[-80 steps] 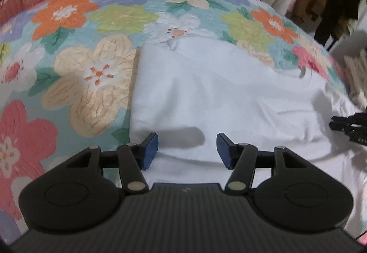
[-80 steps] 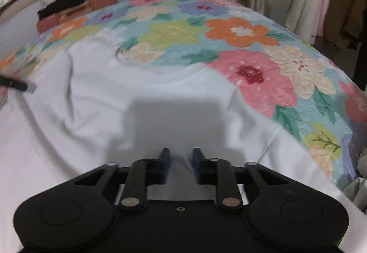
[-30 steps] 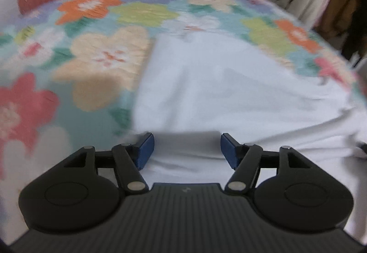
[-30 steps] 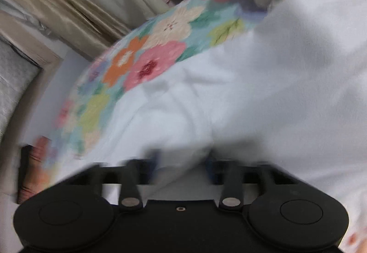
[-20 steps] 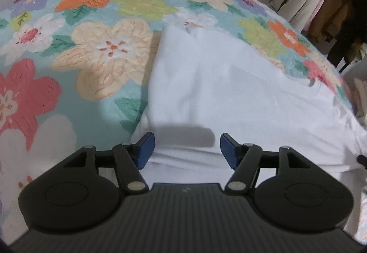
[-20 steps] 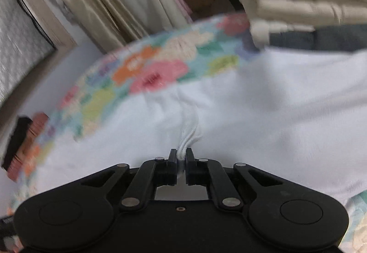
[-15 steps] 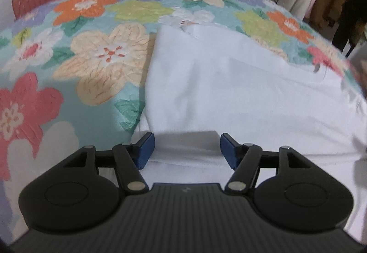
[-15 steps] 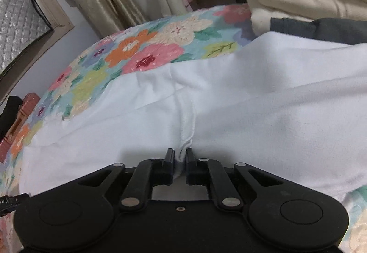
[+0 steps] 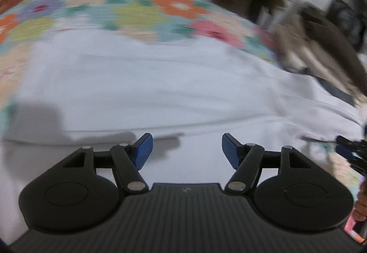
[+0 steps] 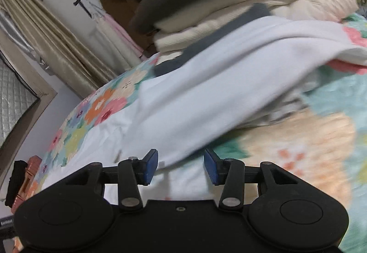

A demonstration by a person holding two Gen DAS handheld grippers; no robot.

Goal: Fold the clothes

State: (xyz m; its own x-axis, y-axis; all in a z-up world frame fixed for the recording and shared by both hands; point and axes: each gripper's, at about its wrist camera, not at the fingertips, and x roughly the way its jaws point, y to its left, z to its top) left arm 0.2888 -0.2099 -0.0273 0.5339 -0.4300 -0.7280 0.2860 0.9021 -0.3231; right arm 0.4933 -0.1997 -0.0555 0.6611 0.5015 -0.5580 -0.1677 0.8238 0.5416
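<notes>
A white garment (image 9: pixel 160 83) lies spread on the floral bedspread (image 9: pixel 137 14), with one layer folded over another. My left gripper (image 9: pixel 184 149) hovers over its near part. Its jaws are opening and hold nothing. In the right wrist view the white garment (image 10: pixel 206 92) runs diagonally, and a folded edge ends just ahead of my right gripper (image 10: pixel 181 166). That gripper's jaws are opening and its blue pads stand clear of the cloth. The right gripper (image 9: pixel 351 152) also shows at the right edge of the blurred left wrist view.
A stack of folded clothes (image 10: pixel 229 1), dark on top and cream below, sits on the bedspread (image 10: pixel 309 138) beyond the garment. Curtains (image 10: pixel 57 35) hang behind the bed. A reddish suitcase (image 10: pixel 29 172) stands at the far left. A hand (image 9: pixel 362 202) shows at the right edge.
The right gripper was shut on a pinch of white cloth; now its jaws stand apart and the cloth is let go. Both views have swung right, towards the clothes stack.
</notes>
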